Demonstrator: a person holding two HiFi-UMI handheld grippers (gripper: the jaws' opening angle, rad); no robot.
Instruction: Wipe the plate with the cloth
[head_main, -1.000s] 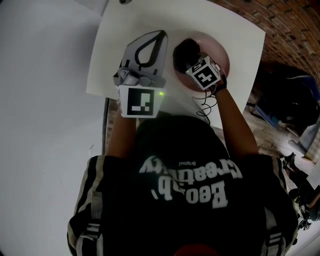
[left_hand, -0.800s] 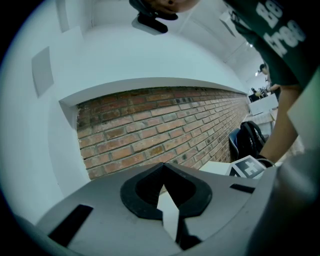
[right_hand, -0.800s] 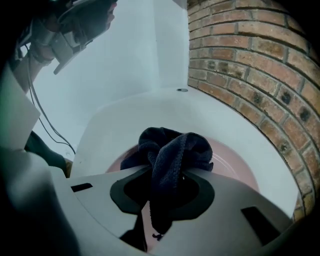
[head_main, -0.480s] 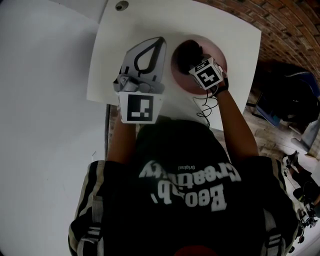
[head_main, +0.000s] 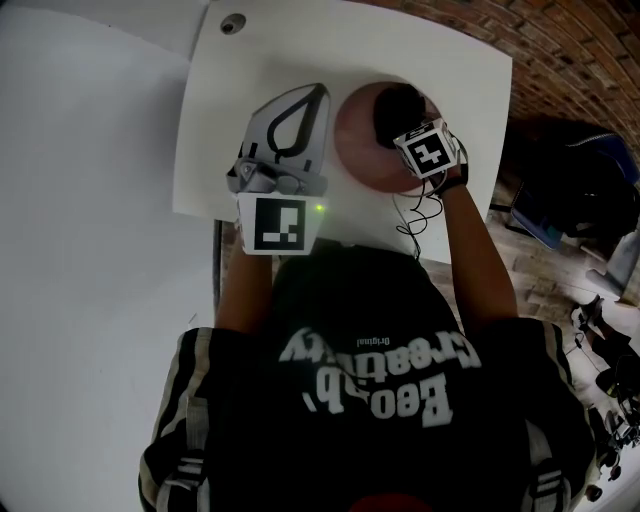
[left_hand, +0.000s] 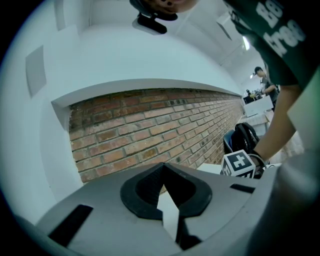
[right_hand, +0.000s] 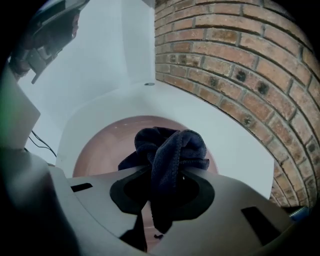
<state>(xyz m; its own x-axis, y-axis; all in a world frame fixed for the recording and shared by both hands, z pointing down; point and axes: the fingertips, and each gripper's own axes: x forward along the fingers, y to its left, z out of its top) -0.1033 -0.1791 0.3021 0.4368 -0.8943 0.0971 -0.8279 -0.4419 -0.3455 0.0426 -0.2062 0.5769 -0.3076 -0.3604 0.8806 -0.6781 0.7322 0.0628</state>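
Note:
A pink plate (head_main: 358, 150) lies on the white table (head_main: 450, 70), at its right half. My right gripper (head_main: 403, 122) is over the plate, shut on a bunched dark blue cloth (head_main: 393, 108). In the right gripper view the cloth (right_hand: 172, 145) bulges out between the jaws and rests against the plate (right_hand: 107, 145). My left gripper (head_main: 315, 95) lies on the table just left of the plate, shut with nothing in it. In the left gripper view its jaws meet at their tips (left_hand: 163, 168), and the right gripper's marker cube (left_hand: 240, 164) shows at the right.
A brick wall (right_hand: 240, 60) runs past the table's far right edge. There is a small round hole (head_main: 232, 22) in the table's far left corner. A thin cable (head_main: 410, 215) hangs from the right gripper. Dark bags (head_main: 570, 190) sit on the floor to the right.
My right gripper has dragged the cloth from the plate's left part towards its right. The left gripper has stayed where it was.

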